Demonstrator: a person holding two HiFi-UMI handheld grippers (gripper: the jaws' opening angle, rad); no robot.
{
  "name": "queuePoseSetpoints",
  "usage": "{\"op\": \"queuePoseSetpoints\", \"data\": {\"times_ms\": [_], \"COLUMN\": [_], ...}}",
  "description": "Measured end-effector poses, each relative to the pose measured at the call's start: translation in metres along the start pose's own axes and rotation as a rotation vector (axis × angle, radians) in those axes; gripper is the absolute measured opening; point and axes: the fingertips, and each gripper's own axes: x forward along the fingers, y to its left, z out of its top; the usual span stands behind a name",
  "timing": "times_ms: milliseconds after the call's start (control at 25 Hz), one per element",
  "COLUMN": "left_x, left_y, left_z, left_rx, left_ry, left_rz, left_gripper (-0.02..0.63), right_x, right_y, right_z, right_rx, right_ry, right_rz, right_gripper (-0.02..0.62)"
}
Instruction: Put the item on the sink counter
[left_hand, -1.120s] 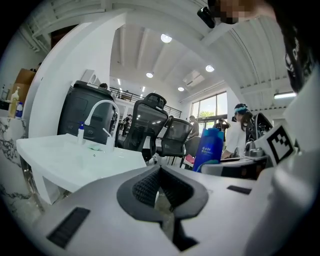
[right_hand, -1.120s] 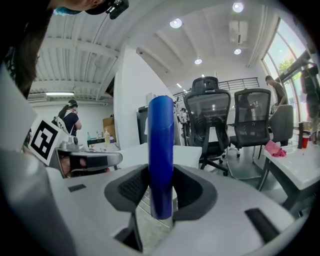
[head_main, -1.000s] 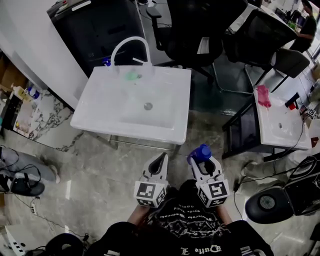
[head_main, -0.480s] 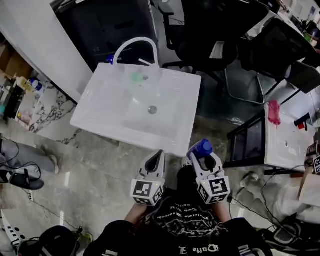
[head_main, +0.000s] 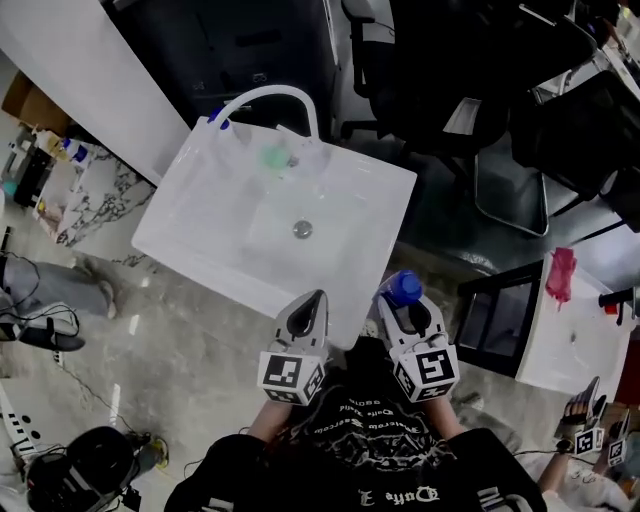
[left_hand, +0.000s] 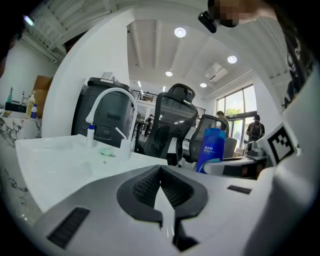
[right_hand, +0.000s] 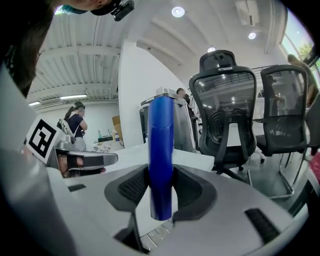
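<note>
Holding the tall blue plastic bottle (right_hand: 161, 150) tight and upright in our right hand-held gripper (head_main: 408, 308), lower middle of the frame, we have it beside the white sink surface (head_main: 190, 220), ready to set down. Our left hand-held gripper (head_main: 306, 318) is clenched on nothing.

Bright ceiling lamps (left_hand: 180, 32) light evenly; the white sink (head_main: 195, 215) glares; fisheye warps and darkens both gripper views' edges.

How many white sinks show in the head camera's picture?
2. One sink fills the centre of the head view; a second sink is at its right edge, bearing a pink cloth. Others may be hidden.
</note>
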Motion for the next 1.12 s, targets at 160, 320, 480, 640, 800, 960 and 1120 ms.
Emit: {"op": "queuePoseSetpoints", "data": {"times_ms": [160,320,480,640,800,960,1120], "left_x": [0.027,0.04,0.045,0.05,0.05,0.048,0.049], "left_y": [-0.006,-0.005,-0.001,0.005,0.012,0.02,0.028], "left_z": [0.002,0.006,0.007,0.014,0.023,0.029,0.033], "left_rx": [-0.007,-0.011,-0.019,-0.017,-0.003,0.008,0.007], "left_ry": [0.003,-0.011,-0.005,-0.009,-0.013,-0.027,-0.03], "left_rz": [0.047,0.098,0.123,0.114,0.098,0.093,0.095], "left_gripper": [0.006,0.006,0.006,0.006,0.006,0.006,0.006], "right_x": [0.017,0.031,0.039,0.052,0.063,0.078,0.097], "right_y": [-0.027,-0.044,-0.052,-0.06,-0.061,-0.063,-0.067], "right_z": [0.005,0.013,0.022,0.035,0.049,0.063,0.081], "right_rx": [-0.009,-0.023,-0.026,-0.033,-0.022,-0.035,-0.061], "right_ry": [0.007,0.007,0.004,-0.016,-0.051,-0.088,-0.123], "right_rz": [0.041,0.082,0.086,0.062,0.038,0.021,0.015], "right_gripper": [0.149,0.149,0.149,0.149,0.149,0.149,0.148]}}
